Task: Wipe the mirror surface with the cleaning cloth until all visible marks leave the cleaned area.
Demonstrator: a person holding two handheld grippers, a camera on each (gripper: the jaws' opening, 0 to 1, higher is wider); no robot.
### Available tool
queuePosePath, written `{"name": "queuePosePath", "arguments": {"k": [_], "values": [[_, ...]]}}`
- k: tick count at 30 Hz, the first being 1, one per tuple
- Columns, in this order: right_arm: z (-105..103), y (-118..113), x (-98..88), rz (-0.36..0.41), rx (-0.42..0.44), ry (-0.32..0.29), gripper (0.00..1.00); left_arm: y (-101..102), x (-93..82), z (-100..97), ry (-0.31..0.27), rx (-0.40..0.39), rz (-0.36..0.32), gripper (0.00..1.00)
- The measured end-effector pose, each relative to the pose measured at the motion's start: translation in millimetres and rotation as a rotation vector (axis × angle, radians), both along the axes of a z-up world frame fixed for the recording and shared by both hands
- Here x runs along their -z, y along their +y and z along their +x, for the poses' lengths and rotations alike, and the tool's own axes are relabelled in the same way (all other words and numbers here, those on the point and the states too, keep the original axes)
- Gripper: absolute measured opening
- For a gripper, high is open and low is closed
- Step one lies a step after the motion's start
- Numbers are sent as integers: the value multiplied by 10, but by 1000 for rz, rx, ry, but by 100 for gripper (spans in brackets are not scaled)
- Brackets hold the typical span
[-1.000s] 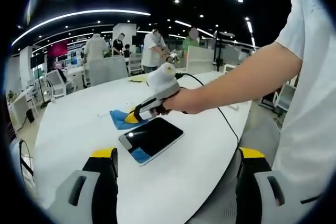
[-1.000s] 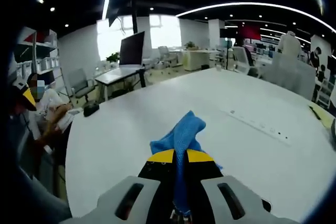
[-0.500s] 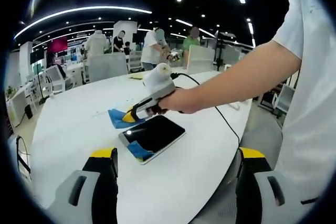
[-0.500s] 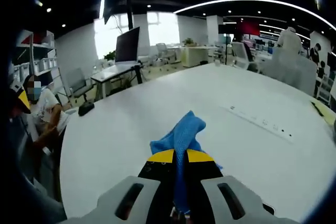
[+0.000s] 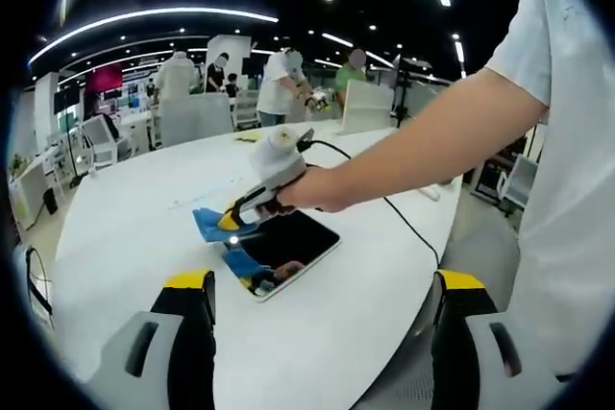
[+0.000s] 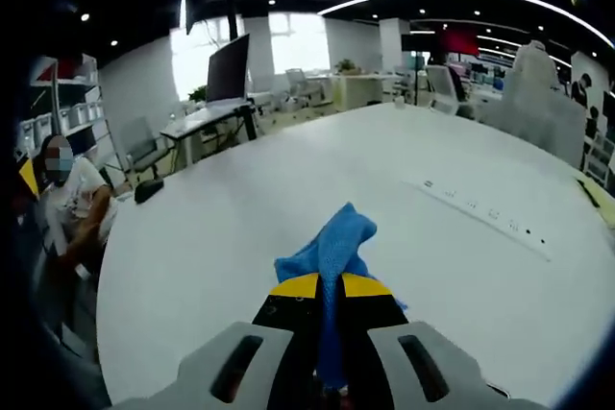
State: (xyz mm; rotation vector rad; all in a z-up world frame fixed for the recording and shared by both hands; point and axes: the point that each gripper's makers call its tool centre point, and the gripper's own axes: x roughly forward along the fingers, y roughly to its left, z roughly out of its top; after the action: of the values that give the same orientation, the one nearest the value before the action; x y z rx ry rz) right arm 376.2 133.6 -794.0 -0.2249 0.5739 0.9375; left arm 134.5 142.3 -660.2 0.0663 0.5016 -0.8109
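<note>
My right gripper (image 6: 329, 287) is clamped on the cloth (image 6: 330, 249), just off the far corner of the mirror (image 5: 281, 253) lying flat on the table (image 5: 144, 228). I should drag it back flat across the glass — slow, overlapping passes. My left gripper (image 5: 322, 280) hangs back, jaws apart, empty.

An open-plan office: a big white table (image 6: 288, 237) fills the lower half of the right gripper view, with a monitor (image 6: 229, 69) on a desk (image 6: 197, 122) and an office chair (image 6: 142, 149) at upper left (bright windows behind). In the left gripper view, ceiling light strips (image 5: 144, 21) curve overhead and people (image 5: 279, 88) stand at upper centre.
</note>
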Motion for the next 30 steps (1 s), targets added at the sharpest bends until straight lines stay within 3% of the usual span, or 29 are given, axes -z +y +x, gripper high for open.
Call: {"name": "queuePosePath", "arguments": {"k": [30], "values": [[50,114,409,-44,9,51,2,120,216,87,22,-33,-20,93]]}}
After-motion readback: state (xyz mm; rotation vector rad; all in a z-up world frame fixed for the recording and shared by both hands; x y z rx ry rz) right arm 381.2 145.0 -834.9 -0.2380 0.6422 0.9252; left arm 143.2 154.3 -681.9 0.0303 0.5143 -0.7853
